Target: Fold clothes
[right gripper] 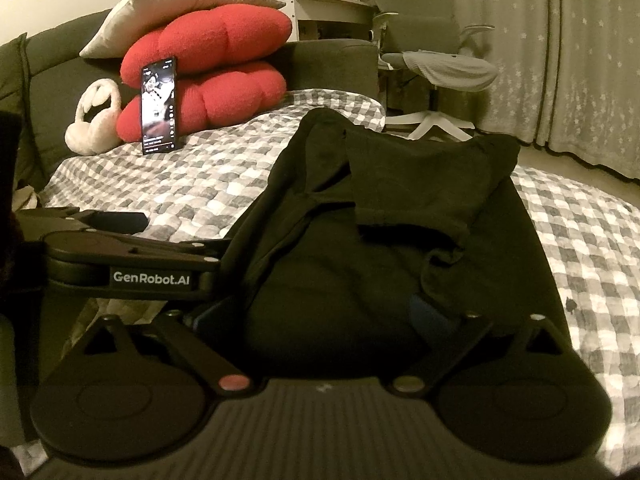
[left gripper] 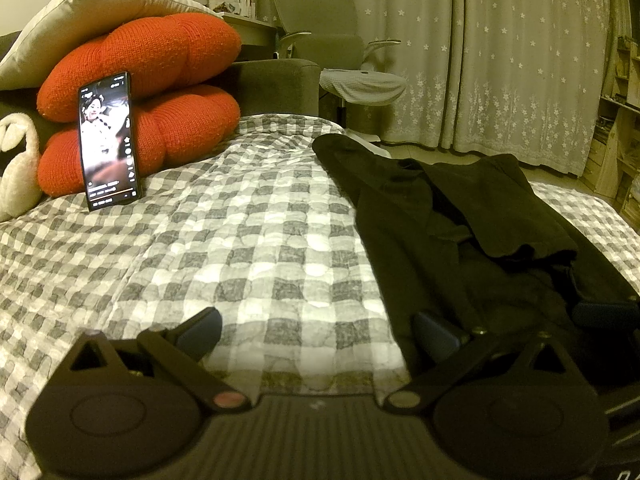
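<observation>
a black, rumpled fabric garment (right gripper: pixel 400 216) is lying on the grey-and-white checked quilt (left gripper: pixel 224 240), well apart from the lit phone (left gripper: pixel 109 142) leaning on the red knitted cushions (left gripper: pixel 160 92). the left gripper (left gripper: pixel 318 334) is gaping wide at the garment's near edge — holding nothing. the right gripper (right gripper: pixel 320 316) is also spread wide, its left fingertip lost in the dark cloth.

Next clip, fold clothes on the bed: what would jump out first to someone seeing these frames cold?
The two stacked red cushions at the far left of the bed, with a lit phone propped upright against them. Then the dark garment sprawled over the checked bedspread, partly folded, nearest the cameras. The left gripper is open at the garment's edge; the right gripper sits over the garment.
</observation>
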A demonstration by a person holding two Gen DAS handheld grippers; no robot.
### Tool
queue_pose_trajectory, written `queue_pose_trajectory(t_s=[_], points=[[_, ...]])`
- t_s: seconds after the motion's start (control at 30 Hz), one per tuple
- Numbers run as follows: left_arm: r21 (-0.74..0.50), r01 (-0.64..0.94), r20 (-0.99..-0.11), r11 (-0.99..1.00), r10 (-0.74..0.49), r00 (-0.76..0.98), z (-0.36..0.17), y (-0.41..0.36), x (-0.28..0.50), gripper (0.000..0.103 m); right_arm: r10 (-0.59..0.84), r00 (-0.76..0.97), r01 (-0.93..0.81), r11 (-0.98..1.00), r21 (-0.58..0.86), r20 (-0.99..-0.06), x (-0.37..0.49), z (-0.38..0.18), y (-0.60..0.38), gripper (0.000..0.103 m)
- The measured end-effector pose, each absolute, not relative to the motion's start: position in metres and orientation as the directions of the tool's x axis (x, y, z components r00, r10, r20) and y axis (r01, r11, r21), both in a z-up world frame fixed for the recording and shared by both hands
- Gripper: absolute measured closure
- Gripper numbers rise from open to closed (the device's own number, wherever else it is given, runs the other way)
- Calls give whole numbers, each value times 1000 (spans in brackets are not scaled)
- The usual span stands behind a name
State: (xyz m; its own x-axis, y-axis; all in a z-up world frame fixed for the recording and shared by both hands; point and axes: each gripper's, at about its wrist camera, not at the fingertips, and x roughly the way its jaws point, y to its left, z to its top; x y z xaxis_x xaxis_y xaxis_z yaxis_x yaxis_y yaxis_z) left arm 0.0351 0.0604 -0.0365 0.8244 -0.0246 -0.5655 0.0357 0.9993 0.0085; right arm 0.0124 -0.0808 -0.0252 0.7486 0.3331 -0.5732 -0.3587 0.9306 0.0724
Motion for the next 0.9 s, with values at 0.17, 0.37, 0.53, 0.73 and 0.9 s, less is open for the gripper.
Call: queue_pose_trajectory(t_s=[0.17,0.37,0.53,0.73,0.9], points=[[8,36,-566,999,-25,824,-36,60,35,0,335,748,-359,930,75,-573,12,-25,-81,6],[8,36,-566,999,-25,824,-36,60,35,0,334,748,-359,930,73,-573,12,-25,-80,6],[7,36,-567,999,-26,824,-36,60,35,0,337,747,-360,930,77,-573,12,-25,-81,6],[-37,39,-558,999,-53,828,-36,66,34,0,352,755,-362,927,94,-553,7,-21,-86,6],[-57,43,-553,997,-68,830,-36,68,34,0,384,789,-354,922,158,-479,-9,-3,-104,6]])
